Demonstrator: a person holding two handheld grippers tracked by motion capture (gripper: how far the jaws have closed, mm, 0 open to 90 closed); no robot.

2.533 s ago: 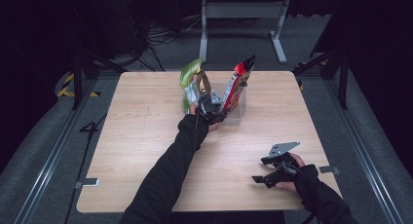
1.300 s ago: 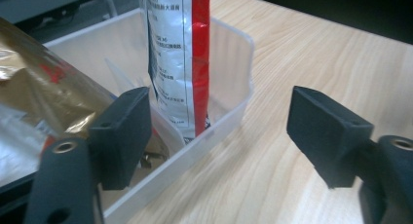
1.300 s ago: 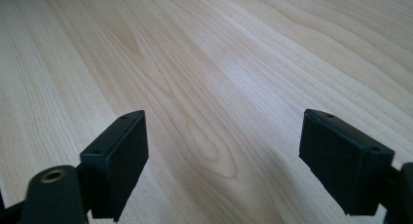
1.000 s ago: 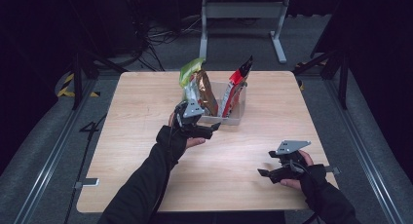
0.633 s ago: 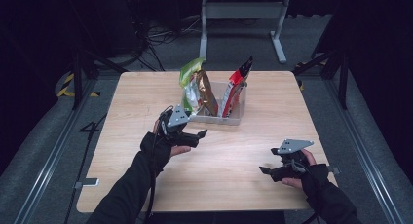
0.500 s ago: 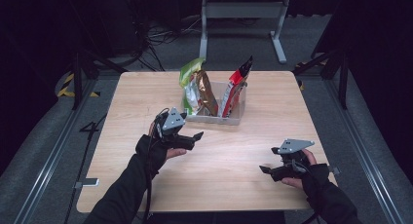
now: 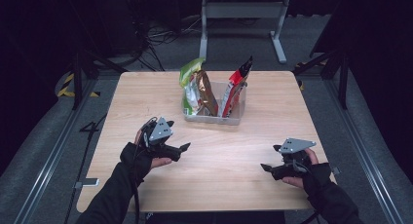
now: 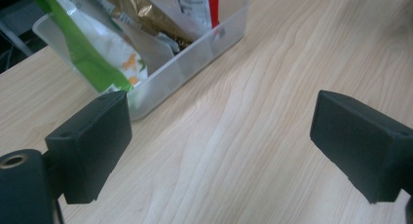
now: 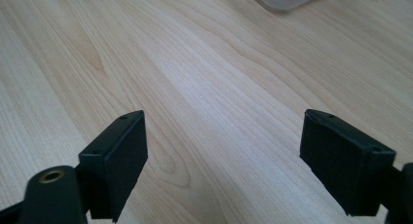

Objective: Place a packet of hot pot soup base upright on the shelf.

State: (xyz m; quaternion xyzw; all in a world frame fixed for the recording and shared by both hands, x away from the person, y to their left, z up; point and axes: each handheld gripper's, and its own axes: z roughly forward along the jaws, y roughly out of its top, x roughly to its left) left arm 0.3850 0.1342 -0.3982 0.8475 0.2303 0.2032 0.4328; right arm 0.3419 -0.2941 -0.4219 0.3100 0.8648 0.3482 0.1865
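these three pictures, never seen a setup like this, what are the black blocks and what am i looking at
A person sits at a wooden table with a hand-held two-jaw gripper in each hand. The high view looks down from above: left gripper, right gripper. The other two pictures come from cameras riding on the grippers; the black blocks are each gripper's own jaws, as in the left gripper view and the right gripper view. Both stand open, holding nothing; the left one's jaws have just been opening. On the table stands a clear plastic bin with upright snack bags.
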